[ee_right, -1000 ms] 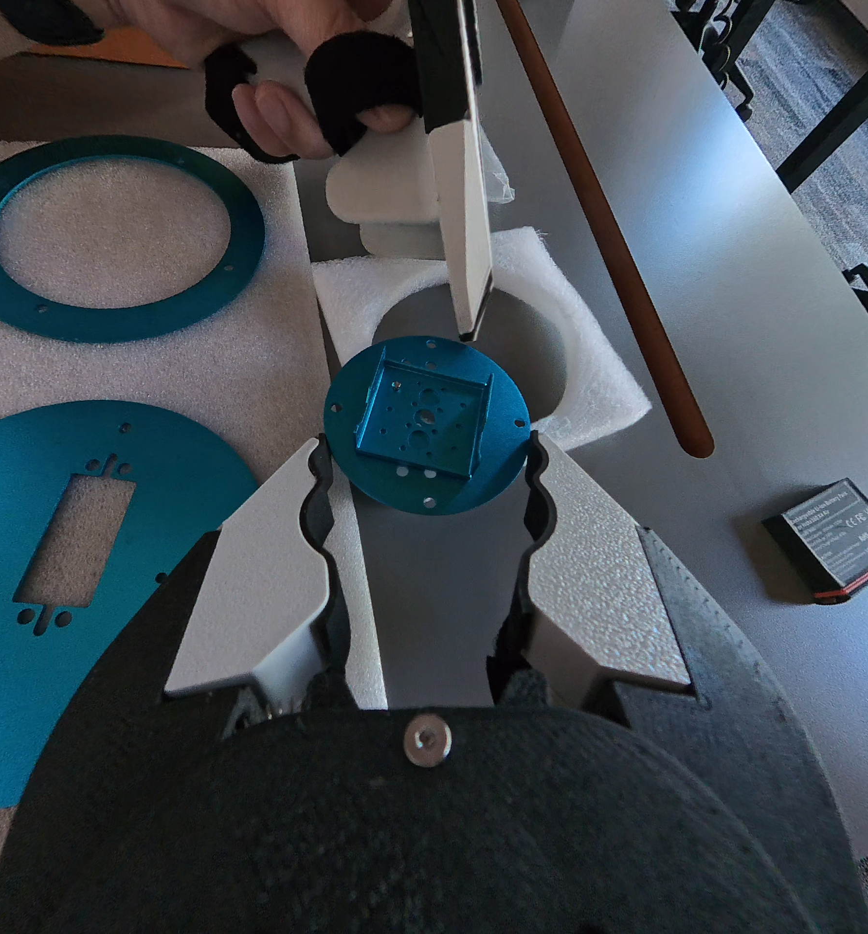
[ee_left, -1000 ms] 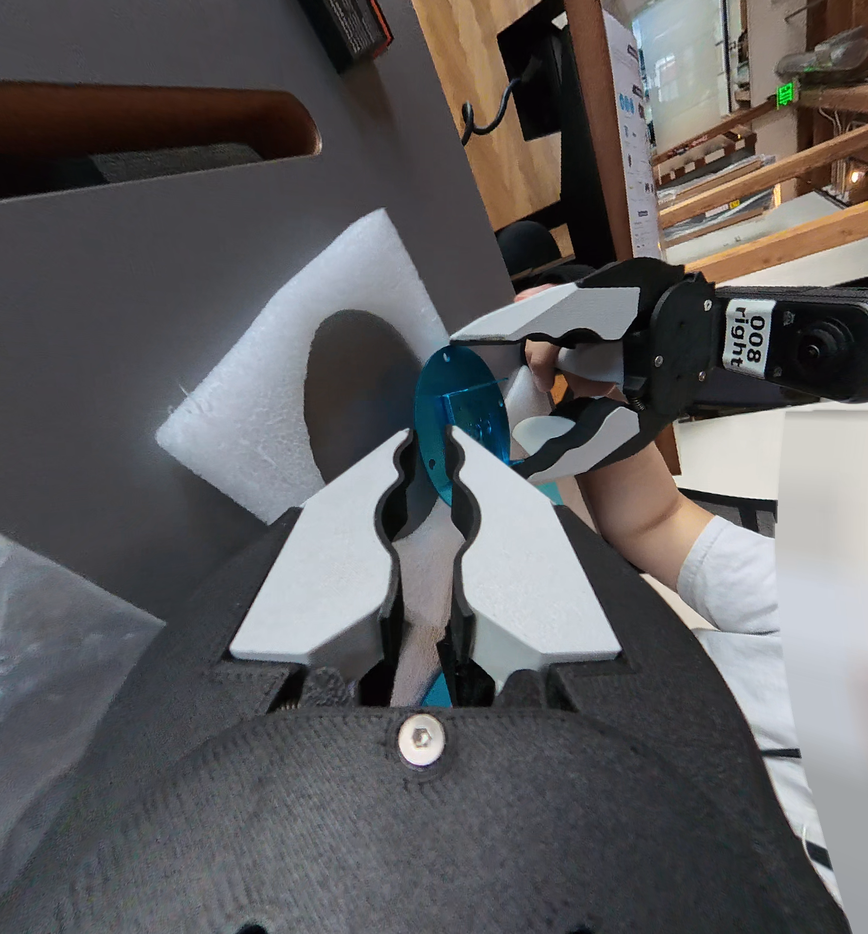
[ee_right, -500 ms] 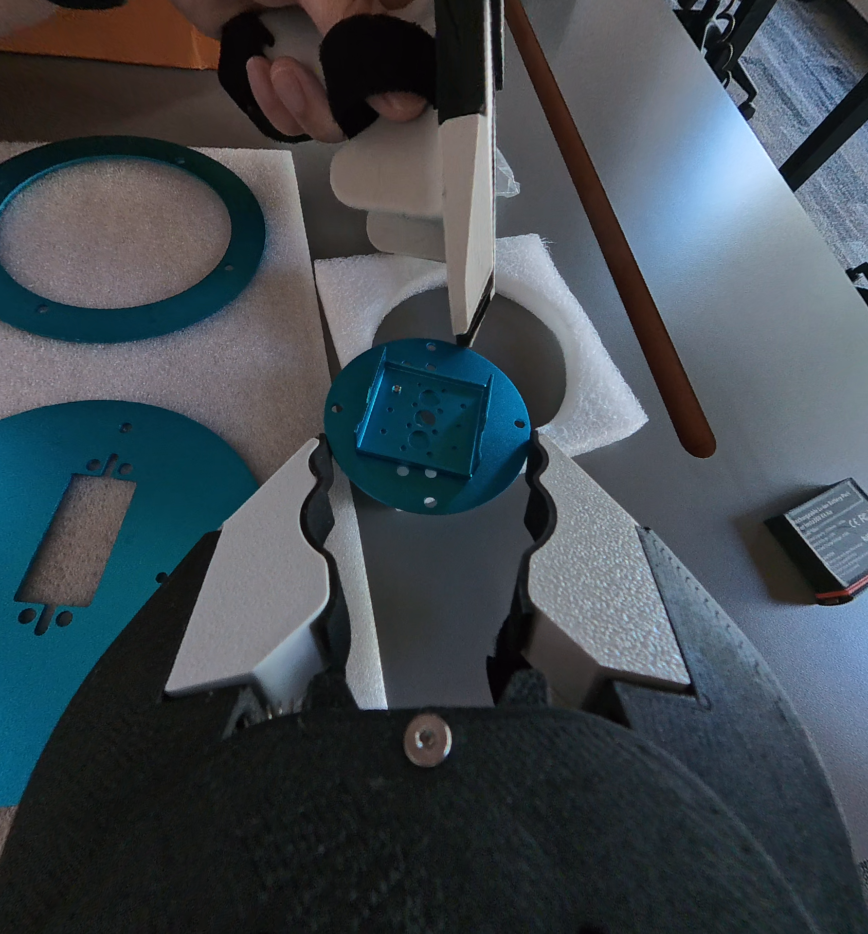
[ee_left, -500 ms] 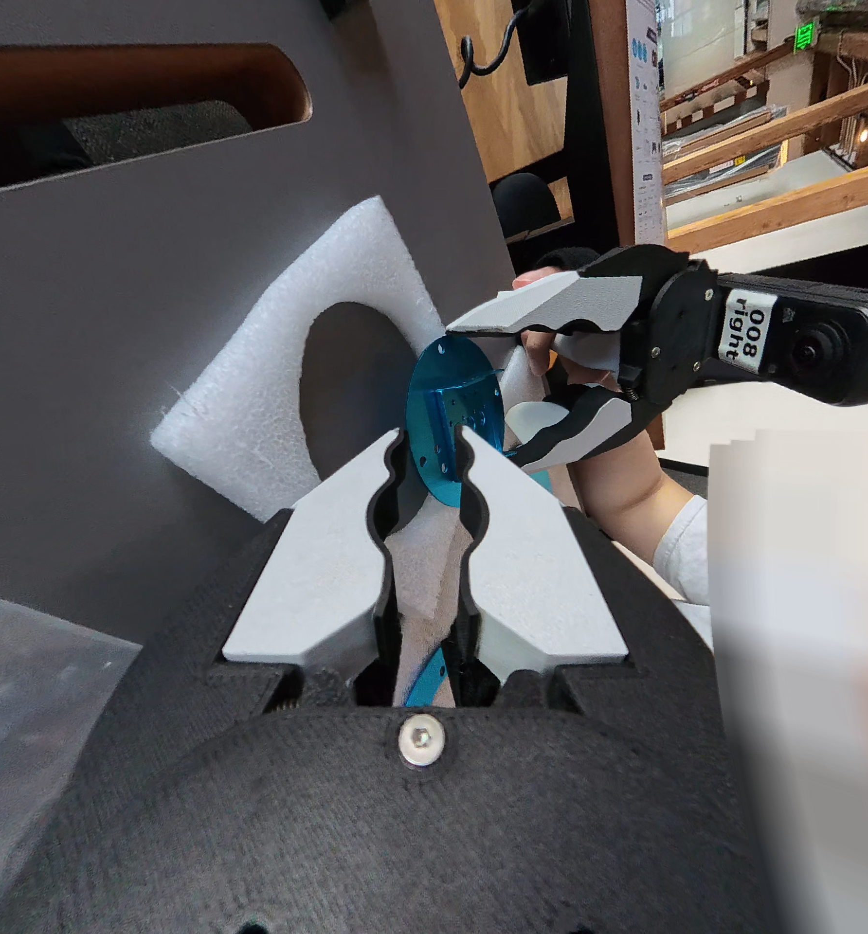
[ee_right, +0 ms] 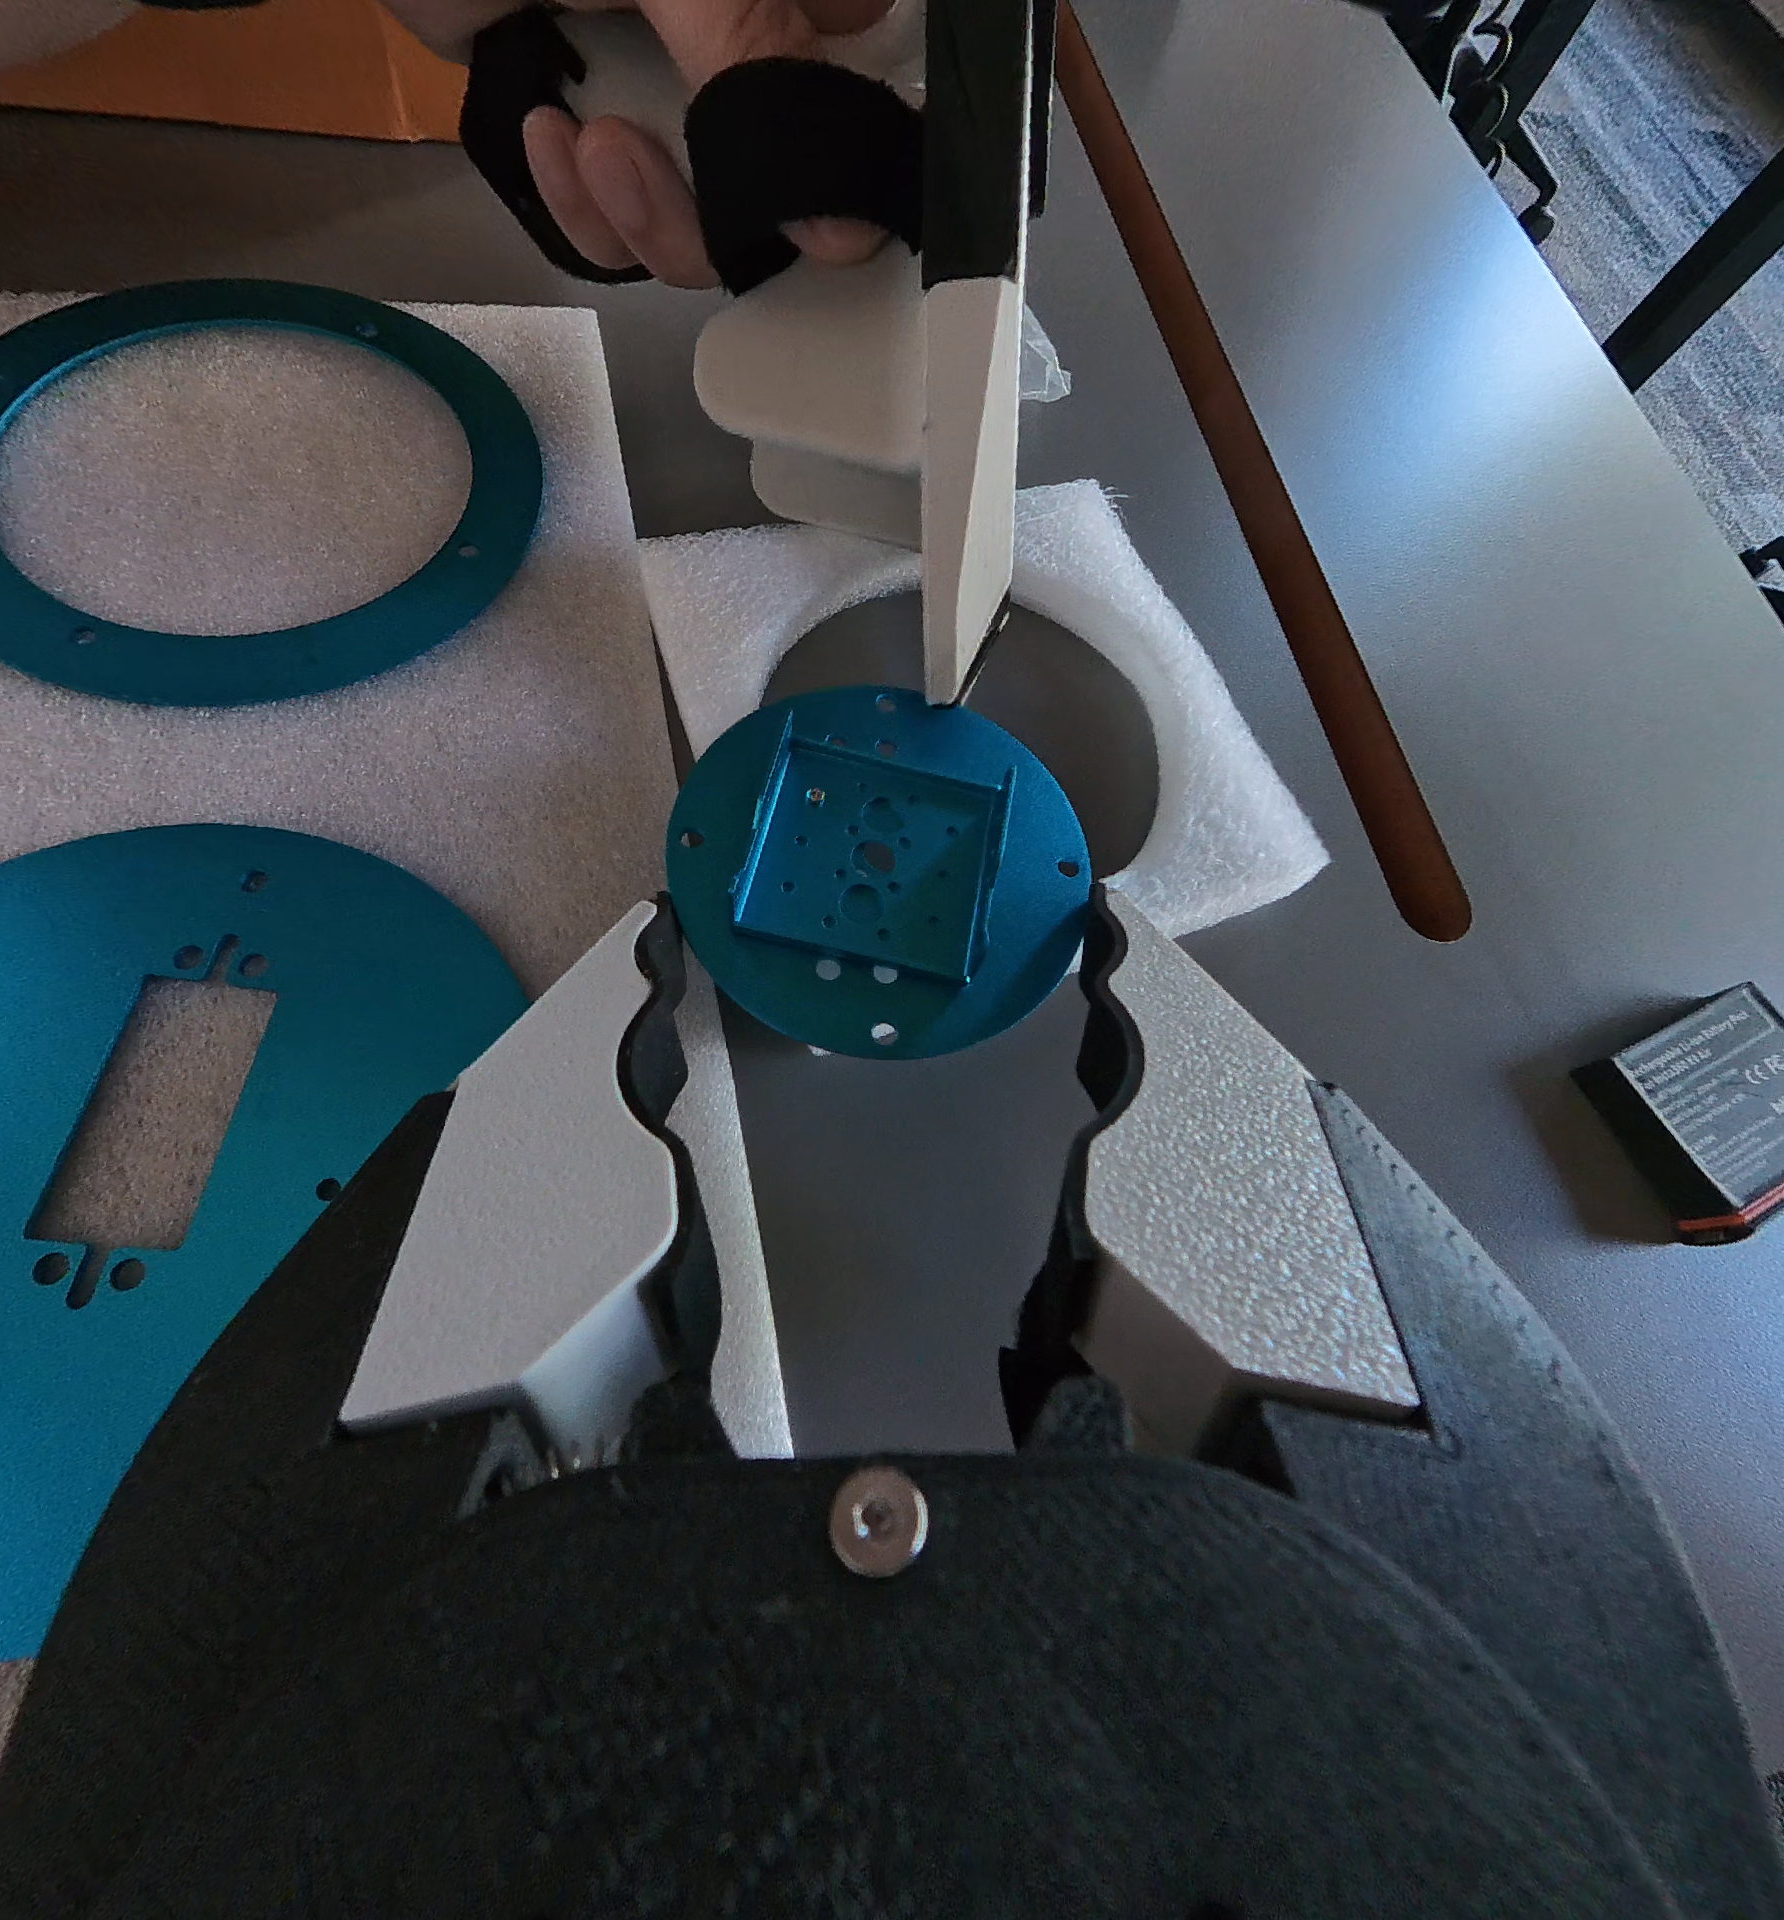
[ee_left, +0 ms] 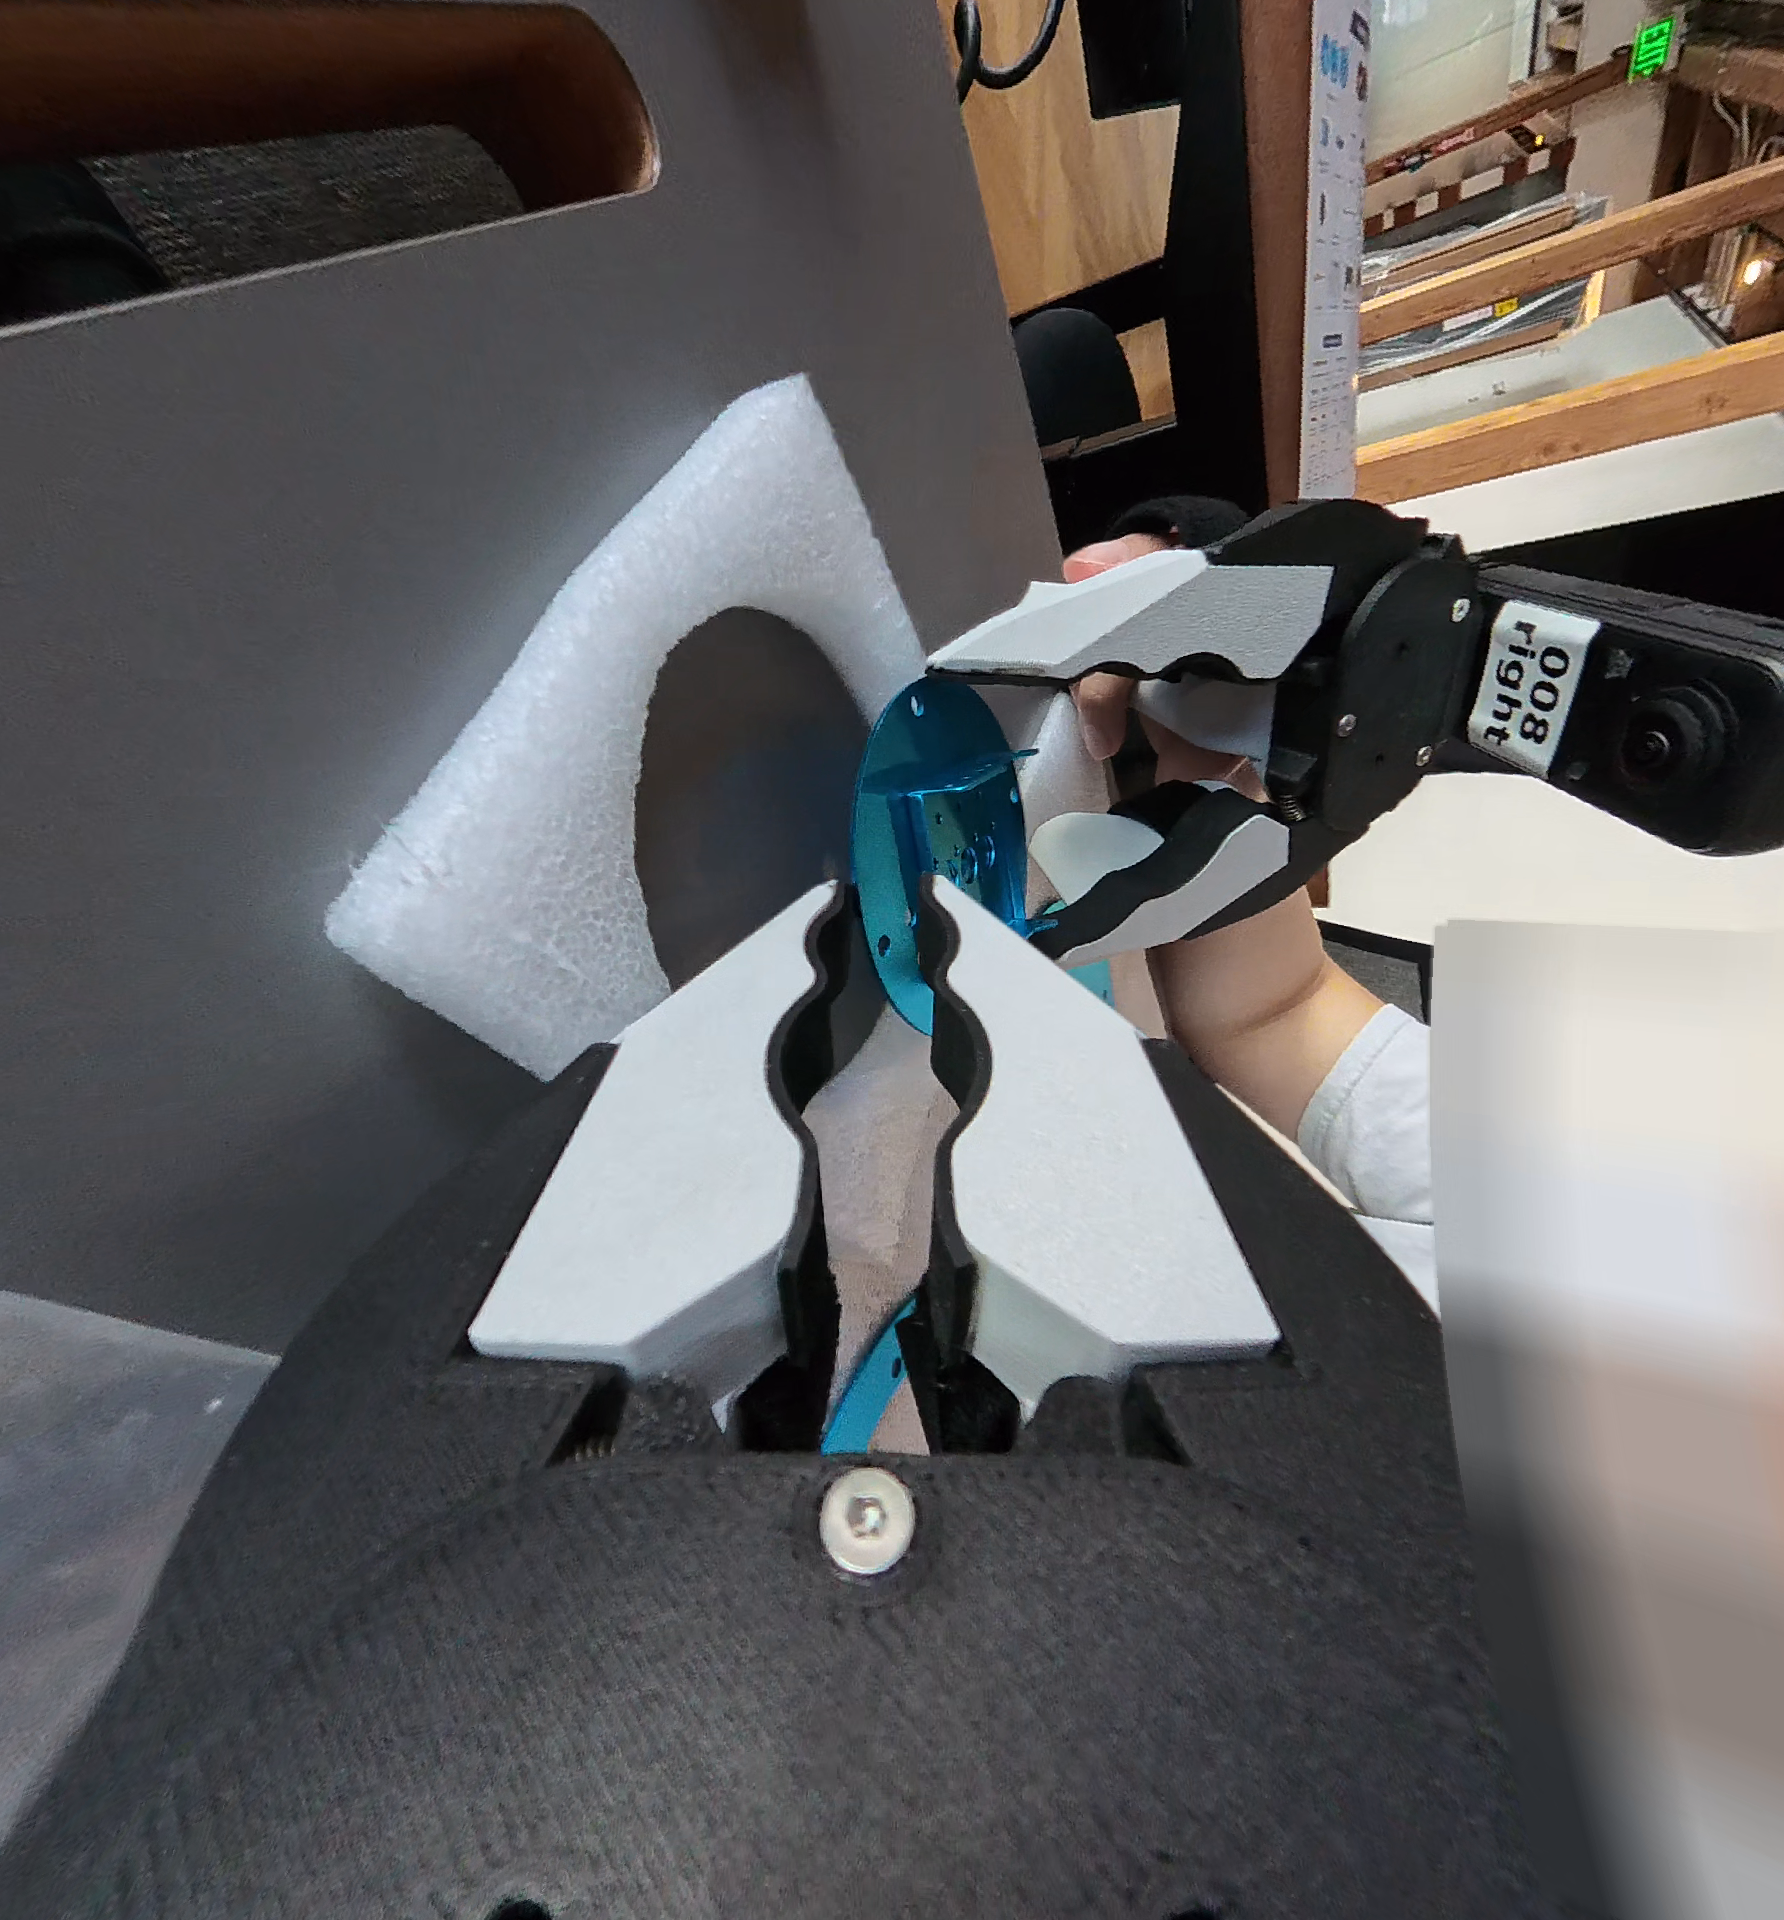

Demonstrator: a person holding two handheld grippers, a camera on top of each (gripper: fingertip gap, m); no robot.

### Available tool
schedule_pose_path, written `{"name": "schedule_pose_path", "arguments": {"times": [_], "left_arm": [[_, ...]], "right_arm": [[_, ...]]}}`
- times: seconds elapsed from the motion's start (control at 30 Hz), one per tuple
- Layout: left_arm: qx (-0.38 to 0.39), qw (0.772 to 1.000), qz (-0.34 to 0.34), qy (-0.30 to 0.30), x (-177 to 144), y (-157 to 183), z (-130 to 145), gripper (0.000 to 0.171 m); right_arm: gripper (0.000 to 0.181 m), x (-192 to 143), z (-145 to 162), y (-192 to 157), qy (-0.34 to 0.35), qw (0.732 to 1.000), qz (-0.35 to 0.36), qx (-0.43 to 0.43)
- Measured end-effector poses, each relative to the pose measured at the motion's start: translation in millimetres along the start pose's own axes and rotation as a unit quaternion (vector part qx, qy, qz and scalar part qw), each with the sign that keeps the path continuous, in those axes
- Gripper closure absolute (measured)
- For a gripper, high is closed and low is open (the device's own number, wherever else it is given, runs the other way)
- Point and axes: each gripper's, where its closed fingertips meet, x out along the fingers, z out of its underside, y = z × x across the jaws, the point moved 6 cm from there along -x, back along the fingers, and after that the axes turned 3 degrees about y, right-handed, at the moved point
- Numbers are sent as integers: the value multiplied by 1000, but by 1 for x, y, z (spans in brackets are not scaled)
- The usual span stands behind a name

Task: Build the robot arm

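Right wrist view: the right gripper (ee_right: 877, 914) grasps a small blue anodised disc (ee_right: 872, 868), one fingertip on each opposite rim, holding it level above the grey table (ee_right: 1490, 623) and partly over a white foam block (ee_right: 1179, 748) with a round cut-out. The left gripper (ee_right: 955, 675), seen edge-on, pinches the disc's far rim, its jaws closed on the thin plate. A square bracket stands riveted on the disc's face. Beside lie a teal ring (ee_right: 233, 478) and a blue slotted plate (ee_right: 140, 1143) on a foam sheet (ee_right: 576, 810), and a black battery pack (ee_right: 1719, 1112). Judged stiff, light and slippery; best held by its rim.
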Motion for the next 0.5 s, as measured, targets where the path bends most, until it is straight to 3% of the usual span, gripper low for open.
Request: {"name": "schedule_pose_path", "arguments": {"times": [0.1,0.5], "left_arm": [[-12,1000,24,-4,2,0,2,169],[-51,990,127,45,-1,0,3,171]], "right_arm": [[105,0,0,0,2,1000,2,-2],[105,-2,-3,2,19,1000,2,6]]}}
